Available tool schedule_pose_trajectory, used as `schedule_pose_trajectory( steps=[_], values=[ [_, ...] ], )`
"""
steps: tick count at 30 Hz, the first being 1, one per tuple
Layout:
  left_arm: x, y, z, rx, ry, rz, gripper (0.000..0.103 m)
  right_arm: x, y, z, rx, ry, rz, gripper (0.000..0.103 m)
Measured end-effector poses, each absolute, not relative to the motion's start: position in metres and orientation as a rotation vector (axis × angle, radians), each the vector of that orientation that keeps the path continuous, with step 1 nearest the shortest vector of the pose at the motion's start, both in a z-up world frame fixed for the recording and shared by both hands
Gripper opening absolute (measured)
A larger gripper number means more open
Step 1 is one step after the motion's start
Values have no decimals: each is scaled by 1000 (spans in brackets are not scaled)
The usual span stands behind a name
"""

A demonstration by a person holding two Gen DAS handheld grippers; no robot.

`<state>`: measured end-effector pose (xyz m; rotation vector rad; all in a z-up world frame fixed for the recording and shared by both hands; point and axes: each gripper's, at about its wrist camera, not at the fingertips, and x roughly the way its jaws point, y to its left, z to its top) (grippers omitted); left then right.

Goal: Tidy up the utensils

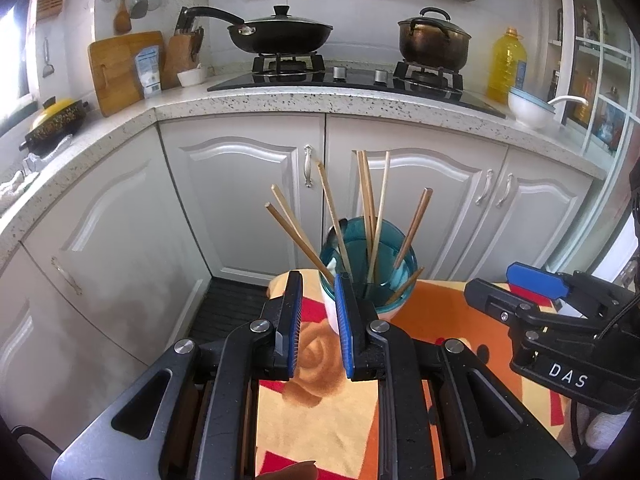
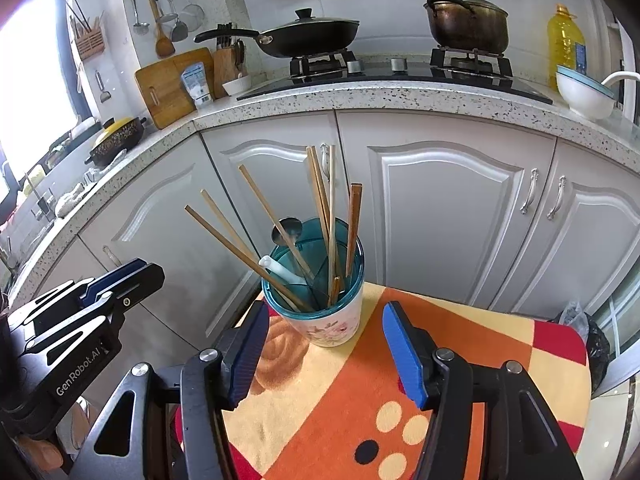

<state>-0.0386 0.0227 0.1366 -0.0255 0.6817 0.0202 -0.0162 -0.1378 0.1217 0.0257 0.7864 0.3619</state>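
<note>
A white flowered cup with a teal insert (image 2: 332, 320) stands upright at the far edge of a small table under an orange patterned cloth (image 2: 340, 400). In it lean several wooden chopsticks (image 2: 320, 192), a metal spoon (image 2: 286, 230) and a white spoon (image 2: 276, 266). My right gripper (image 2: 326, 308) sits just short of the cup. Its jaws are opening and nothing is between them. My left gripper (image 1: 318, 280) is open with a narrow, empty gap, its tips right in front of the cup (image 1: 384, 248). The right gripper (image 1: 536, 284) hovers to the cup's right.
White cabinet doors (image 1: 248, 200) rise close behind the table. Above them a speckled counter holds a stove with a black wok (image 1: 280, 32) and a dark pot (image 1: 434, 42), an oil bottle (image 1: 508, 64) and a white bowl (image 1: 528, 108). A black bag (image 2: 592, 336) sits right of the table.
</note>
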Motion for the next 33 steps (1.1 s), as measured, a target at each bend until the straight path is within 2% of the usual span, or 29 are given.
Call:
schedule_pose_trajectory(
  steps=[28,33],
  values=[
    [-35,23,134,-22,685,33,15,-12,-132,117,3,808,378,61],
    [-35,22,133,-22,686,30,15,-12,-131,116,2,813,378,64]
  ],
)
